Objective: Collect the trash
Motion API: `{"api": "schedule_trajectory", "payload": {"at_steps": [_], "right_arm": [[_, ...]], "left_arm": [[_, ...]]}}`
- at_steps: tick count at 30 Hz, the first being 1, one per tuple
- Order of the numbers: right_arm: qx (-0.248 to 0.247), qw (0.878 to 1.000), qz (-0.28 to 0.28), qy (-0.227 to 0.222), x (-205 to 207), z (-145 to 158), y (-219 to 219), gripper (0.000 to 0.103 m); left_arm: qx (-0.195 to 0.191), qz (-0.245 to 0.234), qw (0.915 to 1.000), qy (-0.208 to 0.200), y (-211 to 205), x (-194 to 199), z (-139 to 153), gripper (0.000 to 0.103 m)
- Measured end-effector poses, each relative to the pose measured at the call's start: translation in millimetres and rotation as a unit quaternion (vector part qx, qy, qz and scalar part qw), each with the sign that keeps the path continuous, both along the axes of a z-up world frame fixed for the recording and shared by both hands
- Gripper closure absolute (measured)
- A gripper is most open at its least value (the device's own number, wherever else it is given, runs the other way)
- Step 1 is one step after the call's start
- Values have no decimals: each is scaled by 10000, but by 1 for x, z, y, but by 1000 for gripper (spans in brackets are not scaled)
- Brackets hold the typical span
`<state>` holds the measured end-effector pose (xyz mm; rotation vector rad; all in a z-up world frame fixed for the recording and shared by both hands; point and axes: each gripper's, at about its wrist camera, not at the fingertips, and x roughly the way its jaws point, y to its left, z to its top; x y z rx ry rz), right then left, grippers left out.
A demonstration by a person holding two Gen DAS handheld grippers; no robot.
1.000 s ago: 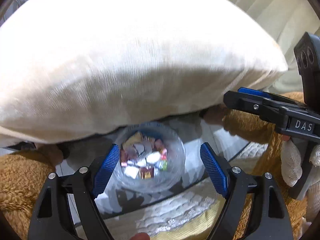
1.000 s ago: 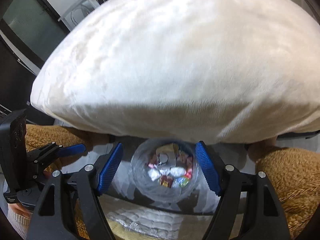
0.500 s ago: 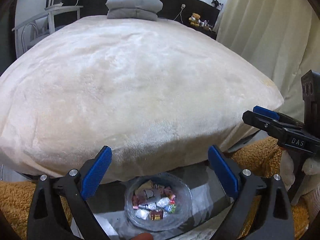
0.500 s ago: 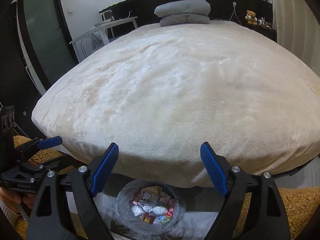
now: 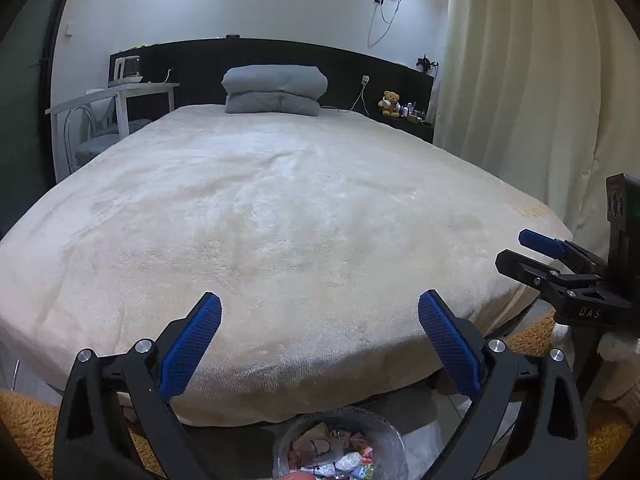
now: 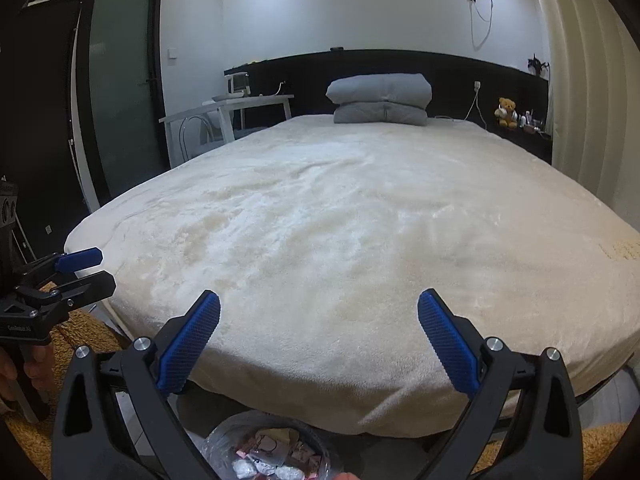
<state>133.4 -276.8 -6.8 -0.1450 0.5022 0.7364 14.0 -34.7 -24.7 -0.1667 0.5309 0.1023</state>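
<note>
L gripper (image 5: 320,312): jaws standing wide, nothing btwn the blue pads; pointing over the foot of the bed. Left jaws not widening in the last half sec.
R gripper (image 6: 319,310): jaws spread wide too, just been opening further, nothing btwn them; also showing at the right edge of the left wrist view, side-on.
Trash bin (image 5: 340,446): clear-bagged, sitting on the floor at the bed's foot, below & btwn the L fingers, bottom edge of frame; cut off in part.
Trash (image 5: 344,458): crumpled wrappers & paper lying inside the bin, pink, white, green bits; same pile showing low in the right wrist view (image 6: 272,456).
Bed (image 5: 280,220): cream fluffy blanket covering it, filling most of both views.
Gray bedding (image 5: 275,90): folded stack resting at the head end, against the dark headboard.
Rug (image 5: 28,424): orange-brown shag lying on the floor on both sides of the bin.
Teddy bear (image 5: 390,103): sitting on the ledge near the curtain.
</note>
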Motion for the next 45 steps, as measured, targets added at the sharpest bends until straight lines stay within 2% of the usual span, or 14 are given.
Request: {"api": "schedule_trajectory", "payload": {"at_steps": [16,45], "right_arm": [[203,9993,-74,-317,0,6,-5,5],[113,9997,-110,-171,4,4,-6,5]], "left_arm": [[136,-30,9996,-230,-4,-6,4,6],[168,-31,9995,-282,-4,-8,5,6]]}}
